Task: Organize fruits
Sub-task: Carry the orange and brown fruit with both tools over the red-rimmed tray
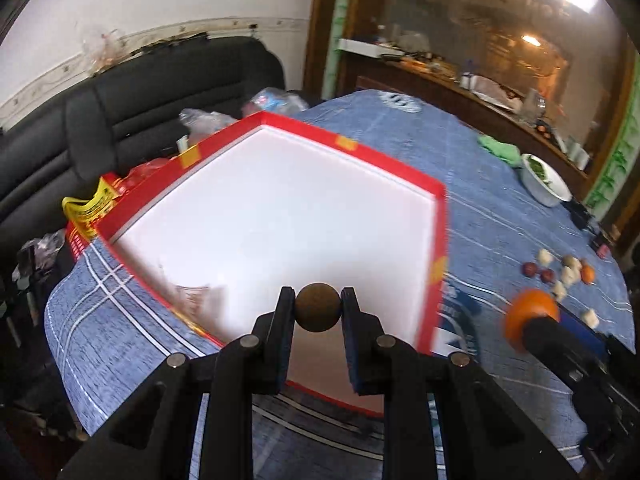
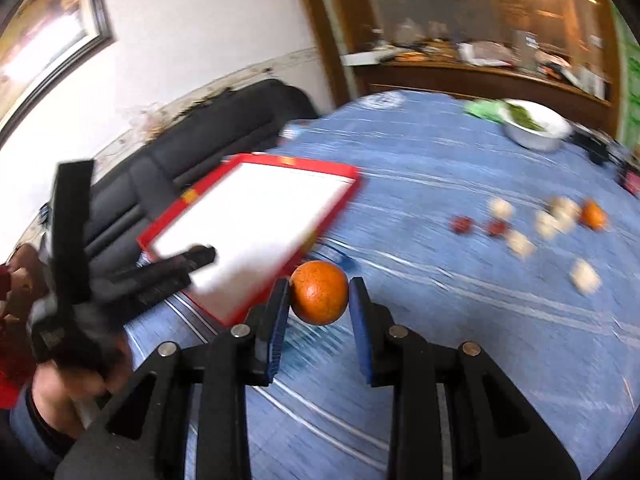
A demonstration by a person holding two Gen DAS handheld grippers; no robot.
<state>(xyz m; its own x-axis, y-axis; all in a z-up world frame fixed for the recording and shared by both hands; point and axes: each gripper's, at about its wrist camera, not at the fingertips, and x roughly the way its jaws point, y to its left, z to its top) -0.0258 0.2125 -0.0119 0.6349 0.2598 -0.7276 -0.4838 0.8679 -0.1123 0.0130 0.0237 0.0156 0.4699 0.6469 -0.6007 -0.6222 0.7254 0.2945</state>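
Blue checked cloth [image 1: 500, 216] covers the desk, with a dark sofa [image 1: 132, 108] against the white wall behind it and a cluttered wooden sideboard [image 1: 460, 76] farther back. On the cloth sits a red-rimmed box [image 1: 434, 196] with a bare white floor. The left gripper [image 1: 318, 307] has its jaws clamped on a small brown round fruit [image 1: 318, 307], held above the near part of the box, so the white floor spreads ahead of and beneath those jaws. The right gripper [image 2: 319, 298] has its jaws pressed on an orange [image 2: 319, 298], held over the cloth with the box's near corner just to the left of and beyond them; from the left wrist view that orange shows as a blurred shape low on the right, outside the box rim. Well ahead and to the right of the right jaws, loose pieces lie scattered on the cloth: two dark red fruits [image 2: 462, 224], several pale lumps [image 2: 520, 242] and a second small orange fruit [image 2: 593, 214]. Farther beyond them stand a white bowl of greens [image 2: 536, 128] and a green cloth [image 1: 500, 146]. A hand [image 2: 68, 392] gripping the left tool shows at the left edge of the right wrist view.
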